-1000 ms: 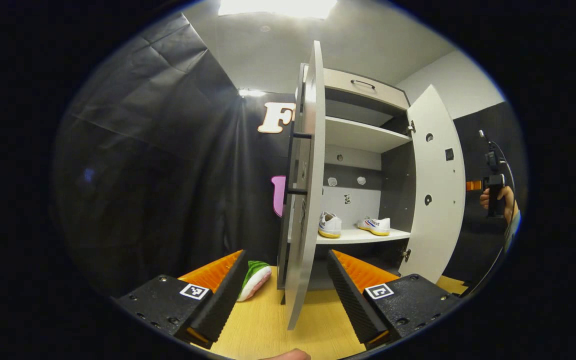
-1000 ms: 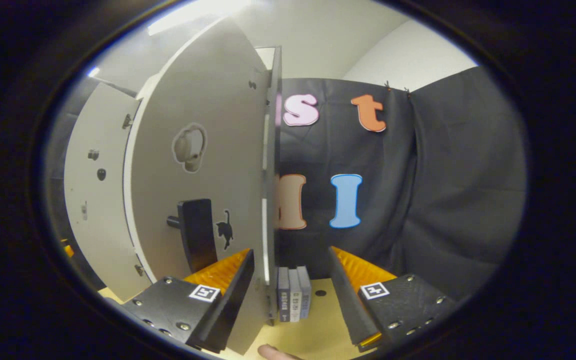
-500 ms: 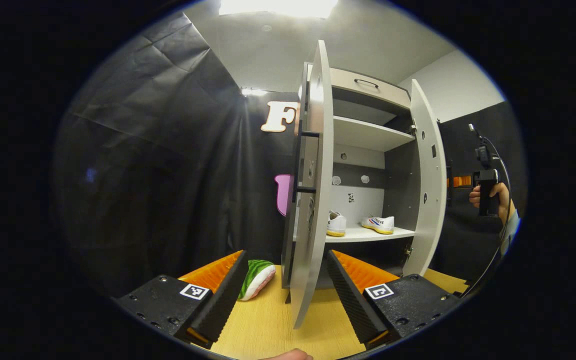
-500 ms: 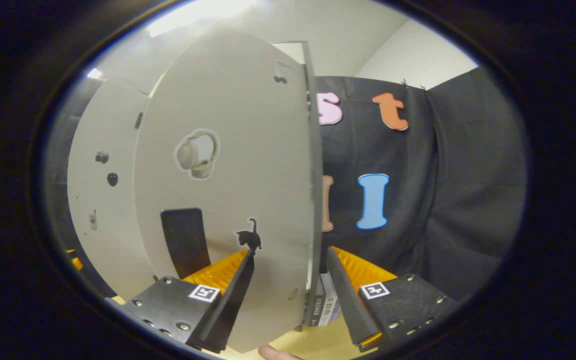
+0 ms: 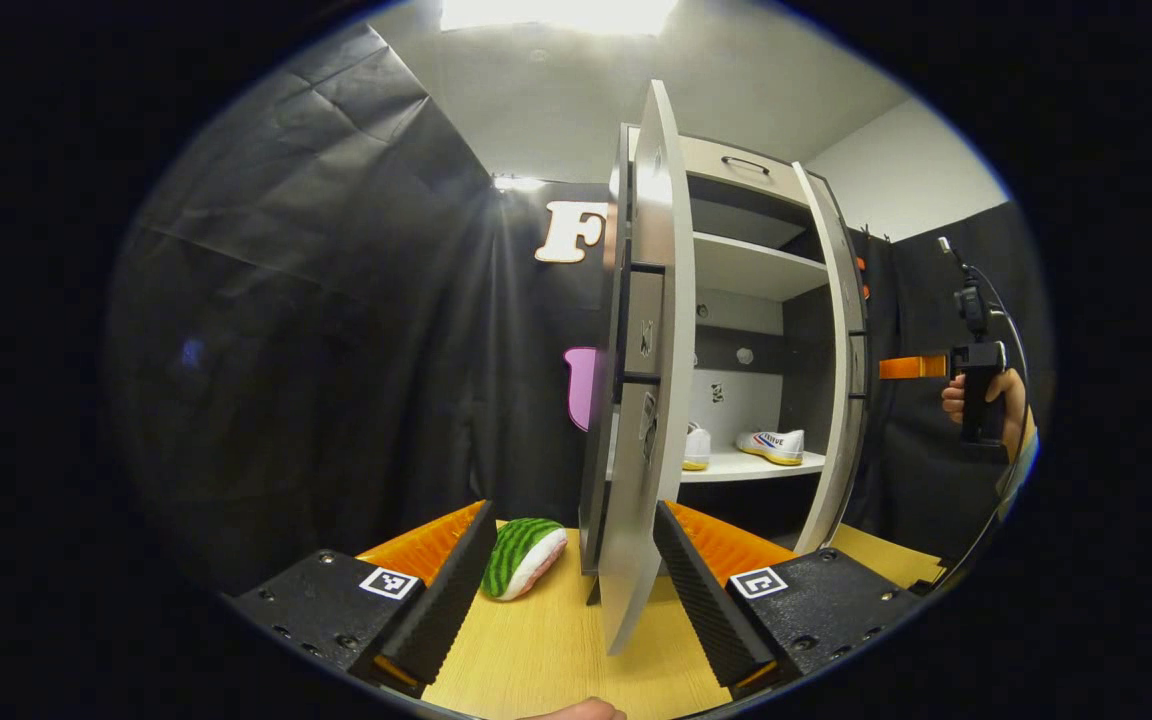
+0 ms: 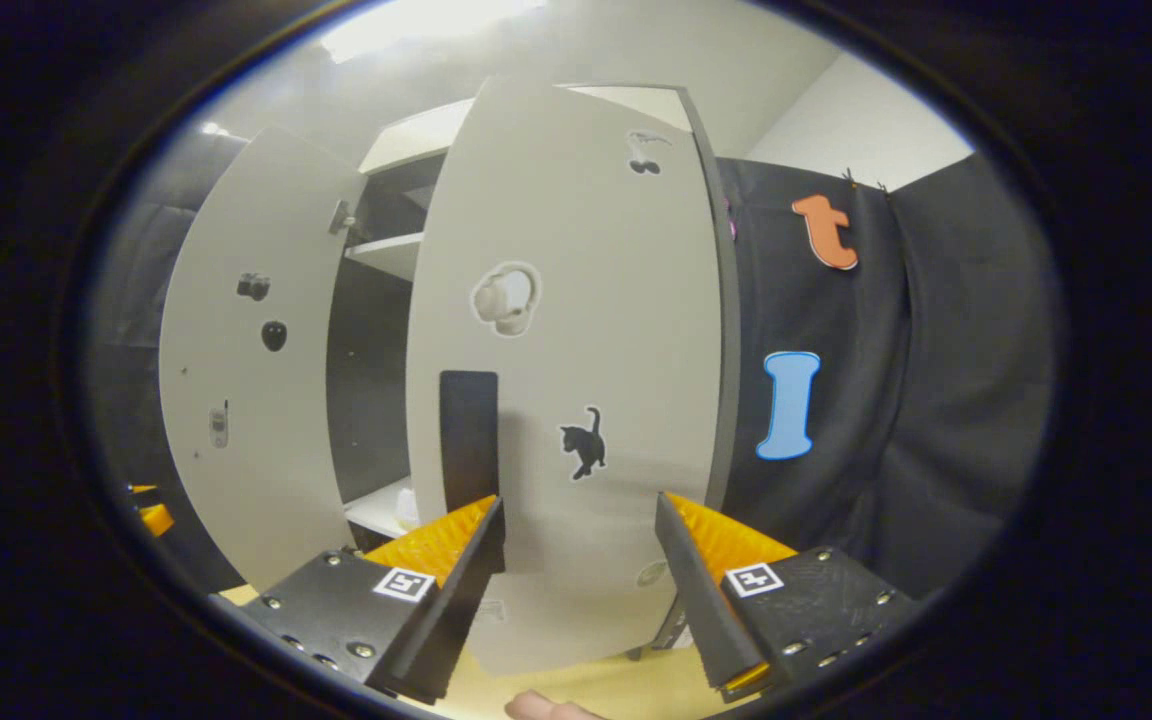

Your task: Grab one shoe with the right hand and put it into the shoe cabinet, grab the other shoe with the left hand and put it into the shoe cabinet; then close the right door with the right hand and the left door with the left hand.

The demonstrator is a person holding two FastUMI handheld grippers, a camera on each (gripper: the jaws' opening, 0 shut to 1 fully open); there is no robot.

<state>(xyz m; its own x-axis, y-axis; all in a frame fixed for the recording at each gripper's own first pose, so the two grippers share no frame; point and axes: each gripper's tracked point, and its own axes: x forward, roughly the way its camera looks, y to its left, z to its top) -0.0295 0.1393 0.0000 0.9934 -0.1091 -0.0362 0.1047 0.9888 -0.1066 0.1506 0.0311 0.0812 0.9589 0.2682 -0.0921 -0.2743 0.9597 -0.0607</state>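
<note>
Both white sneakers (image 5: 774,446) sit on the shoe cabinet's lower shelf (image 5: 736,466), frame centre. Left gripper (image 5: 571,570) gapes around the left door (image 5: 648,400) edge; right gripper (image 6: 579,570) spreads before the right door (image 6: 576,350).

The cabinet (image 5: 736,300) stands on the surface (image 5: 546,650), against the booth's wall. In the left gripper view its left door (image 5: 651,400) stands edge-on, between the spread fingers of the left tongs (image 5: 571,570), and its right door (image 5: 841,370) hangs ajar on the far side. Between the doors, two shoes (image 5: 774,446) sit side by side on the lower shelf (image 5: 736,466), with another shelf (image 5: 751,268) above. A cushion (image 5: 524,556) lies on the surface left of the cabinet. The right tongs (image 5: 911,367), held by a hand (image 5: 981,400), sit right of the right door. In the right gripper view the right door (image 6: 576,380) faces the right tongs (image 6: 581,560) close up, its handle (image 6: 468,440) above the left finger, the left door (image 6: 246,360) beyond to the left.
</note>
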